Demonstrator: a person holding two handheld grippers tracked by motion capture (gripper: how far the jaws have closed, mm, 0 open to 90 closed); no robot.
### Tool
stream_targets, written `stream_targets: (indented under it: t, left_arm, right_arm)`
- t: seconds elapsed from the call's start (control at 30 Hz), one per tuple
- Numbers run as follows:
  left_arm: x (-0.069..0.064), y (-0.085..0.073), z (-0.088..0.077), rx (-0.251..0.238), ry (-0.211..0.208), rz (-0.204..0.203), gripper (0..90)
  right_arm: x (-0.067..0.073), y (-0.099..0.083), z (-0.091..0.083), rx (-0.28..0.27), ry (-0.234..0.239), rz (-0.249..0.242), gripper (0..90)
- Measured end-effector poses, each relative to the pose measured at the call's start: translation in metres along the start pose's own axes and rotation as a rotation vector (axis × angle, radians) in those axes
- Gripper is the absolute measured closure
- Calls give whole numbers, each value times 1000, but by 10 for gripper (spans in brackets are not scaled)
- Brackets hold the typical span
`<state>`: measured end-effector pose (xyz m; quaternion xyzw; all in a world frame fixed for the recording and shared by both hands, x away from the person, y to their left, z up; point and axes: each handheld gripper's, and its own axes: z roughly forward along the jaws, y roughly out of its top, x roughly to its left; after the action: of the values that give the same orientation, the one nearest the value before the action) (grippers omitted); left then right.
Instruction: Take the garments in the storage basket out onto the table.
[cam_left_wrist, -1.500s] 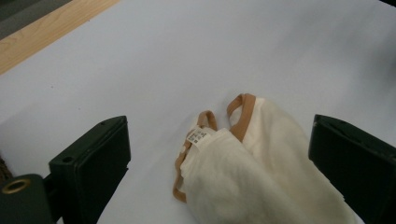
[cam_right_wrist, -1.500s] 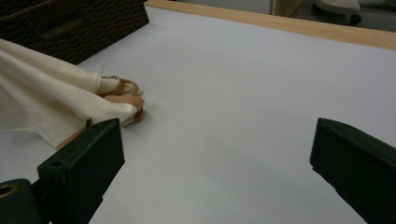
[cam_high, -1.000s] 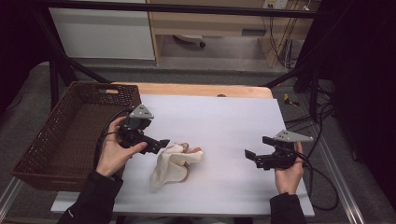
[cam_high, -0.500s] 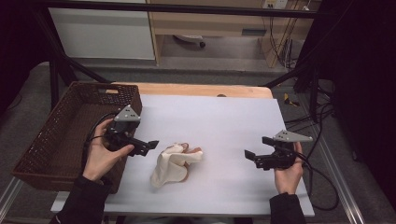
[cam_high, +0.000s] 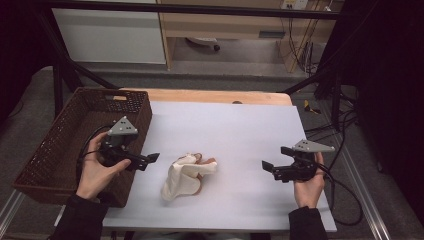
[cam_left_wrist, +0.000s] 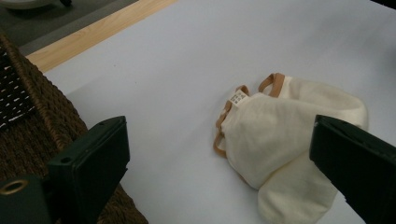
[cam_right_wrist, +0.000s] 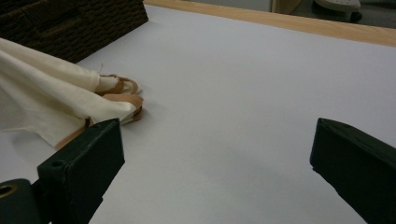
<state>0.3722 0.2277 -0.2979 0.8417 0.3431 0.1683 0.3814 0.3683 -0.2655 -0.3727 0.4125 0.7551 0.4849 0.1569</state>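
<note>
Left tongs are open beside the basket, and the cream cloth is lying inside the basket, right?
Not quite. The left tongs are open beside the basket, but the cream cloth lies on the white tabletop, outside the basket and apart from it. The high view shows this, and the left gripper view shows the cloth on the white surface past the wicker wall.

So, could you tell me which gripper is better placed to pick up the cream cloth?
Probably the left gripper: open, it sits just beside the cream cloth, while the open right gripper is farther away.
</note>
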Motion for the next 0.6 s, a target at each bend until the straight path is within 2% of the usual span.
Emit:
stream_targets:
  t: [0.33, 0.6]
  left_arm:
    - [10, -19, -3, -16, 7, -20, 52]
    - [17, -29, -5, -30, 12, -29, 52]
  right_arm:
    - [0, 0, 1, 2, -1, 4, 32]
    - [0, 0, 1, 3, -1, 2, 32]
